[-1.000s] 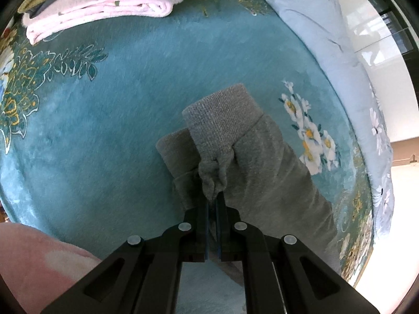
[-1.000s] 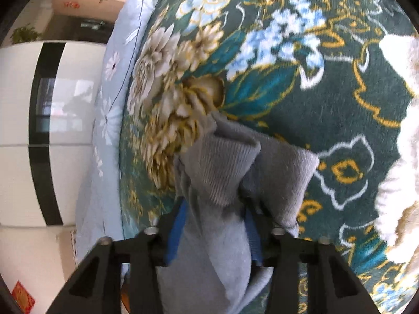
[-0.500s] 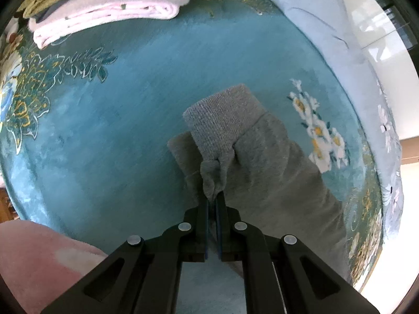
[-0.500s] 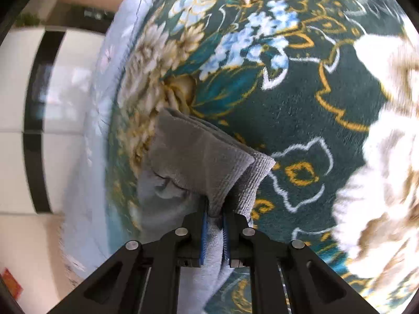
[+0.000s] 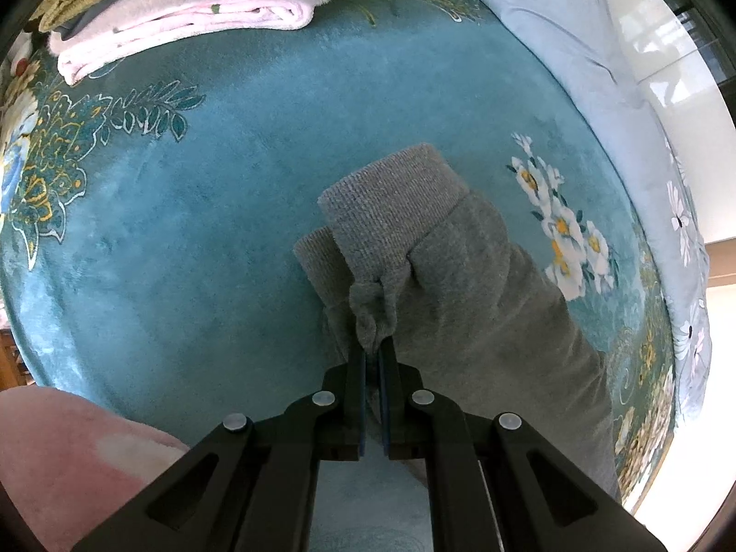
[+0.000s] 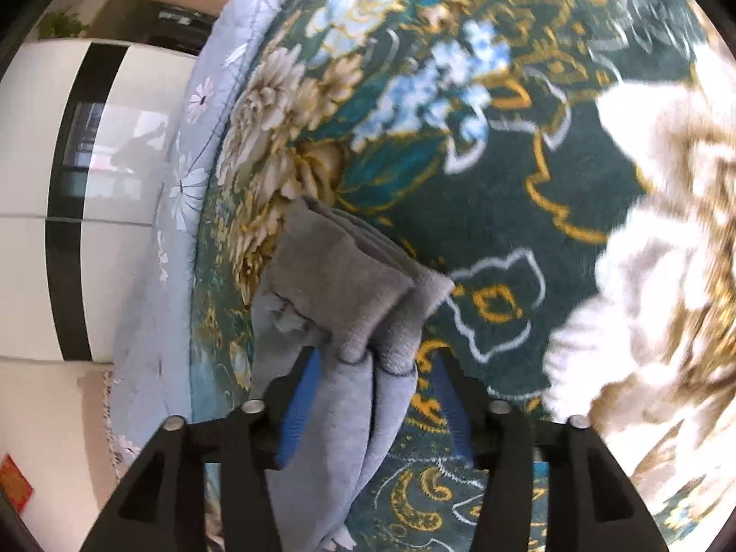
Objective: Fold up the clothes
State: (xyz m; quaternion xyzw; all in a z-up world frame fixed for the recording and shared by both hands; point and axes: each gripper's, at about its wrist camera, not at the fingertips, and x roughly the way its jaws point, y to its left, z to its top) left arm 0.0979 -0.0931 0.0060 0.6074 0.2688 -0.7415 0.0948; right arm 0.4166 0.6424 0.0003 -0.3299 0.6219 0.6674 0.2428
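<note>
Left wrist view: grey sweatpants [image 5: 460, 285] are laid on a teal plush floral blanket [image 5: 207, 193], long axis running from lower right up to ribbed knit cuffs at centre. A fabric bunch is pinched by the left tool [image 5: 372, 359].

Right wrist view: right tool [image 6: 372, 395] is spread, folded fleecy grey sweatpants [image 6: 340, 294] between its fingers.
</note>
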